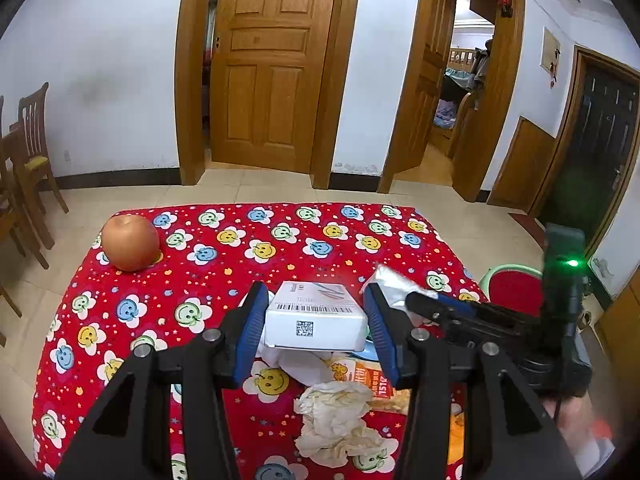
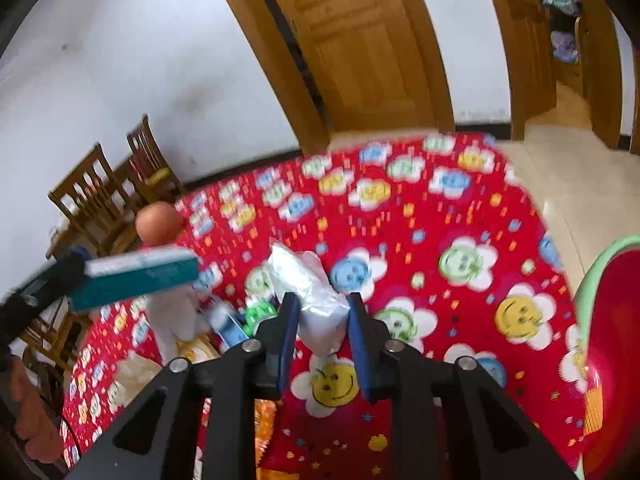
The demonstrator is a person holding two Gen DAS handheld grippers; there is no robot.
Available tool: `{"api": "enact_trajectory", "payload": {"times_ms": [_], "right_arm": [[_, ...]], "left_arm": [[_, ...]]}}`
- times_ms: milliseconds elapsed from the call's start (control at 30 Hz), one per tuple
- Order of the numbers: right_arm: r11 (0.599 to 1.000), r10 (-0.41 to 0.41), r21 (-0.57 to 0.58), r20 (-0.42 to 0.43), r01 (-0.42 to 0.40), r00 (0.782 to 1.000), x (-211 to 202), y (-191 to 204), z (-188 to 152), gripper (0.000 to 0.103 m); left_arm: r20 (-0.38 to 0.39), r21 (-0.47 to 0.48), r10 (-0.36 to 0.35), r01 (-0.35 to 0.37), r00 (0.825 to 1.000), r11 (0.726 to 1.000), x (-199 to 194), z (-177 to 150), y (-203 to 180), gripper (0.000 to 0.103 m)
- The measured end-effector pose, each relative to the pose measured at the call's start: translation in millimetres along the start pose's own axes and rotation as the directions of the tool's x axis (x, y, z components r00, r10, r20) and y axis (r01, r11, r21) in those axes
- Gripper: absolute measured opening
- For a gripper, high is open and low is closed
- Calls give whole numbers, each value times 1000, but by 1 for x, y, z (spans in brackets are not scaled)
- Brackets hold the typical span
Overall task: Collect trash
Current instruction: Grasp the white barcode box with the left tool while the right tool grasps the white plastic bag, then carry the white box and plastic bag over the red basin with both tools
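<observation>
My left gripper [image 1: 316, 320] is shut on a white box with a barcode [image 1: 316, 316] and holds it above the red flowered tablecloth [image 1: 240, 264]. The box shows as a teal-sided slab in the right wrist view [image 2: 136, 276]. My right gripper [image 2: 323, 322] is shut on a crumpled silver-white wrapper [image 2: 308, 292], also in the left wrist view [image 1: 394, 284]. Below the box lie a crumpled tissue [image 1: 336, 420], an orange snack packet [image 1: 372, 380] and white paper [image 1: 296, 364].
An apple [image 1: 130, 242] sits at the table's far left. A red bin with a green rim [image 2: 612, 344] stands off the table's right side. Wooden chairs [image 1: 24, 168] stand left by the wall. Wooden doors are behind.
</observation>
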State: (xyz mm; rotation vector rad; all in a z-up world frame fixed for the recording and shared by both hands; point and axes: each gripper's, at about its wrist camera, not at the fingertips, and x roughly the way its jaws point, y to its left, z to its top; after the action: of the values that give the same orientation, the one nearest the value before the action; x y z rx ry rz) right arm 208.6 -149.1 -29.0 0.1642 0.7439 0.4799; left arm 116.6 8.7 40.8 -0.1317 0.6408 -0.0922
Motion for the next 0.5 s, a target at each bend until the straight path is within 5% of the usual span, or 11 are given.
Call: {"api": "enact_trajectory", "payload": {"times_ms": [500], "right_arm": [[999,22,30,20,-23,1000,-26,-10,-4,25]], "left_arm": [[27,17,-31,30,999,999,-10,6,-30,51]]}}
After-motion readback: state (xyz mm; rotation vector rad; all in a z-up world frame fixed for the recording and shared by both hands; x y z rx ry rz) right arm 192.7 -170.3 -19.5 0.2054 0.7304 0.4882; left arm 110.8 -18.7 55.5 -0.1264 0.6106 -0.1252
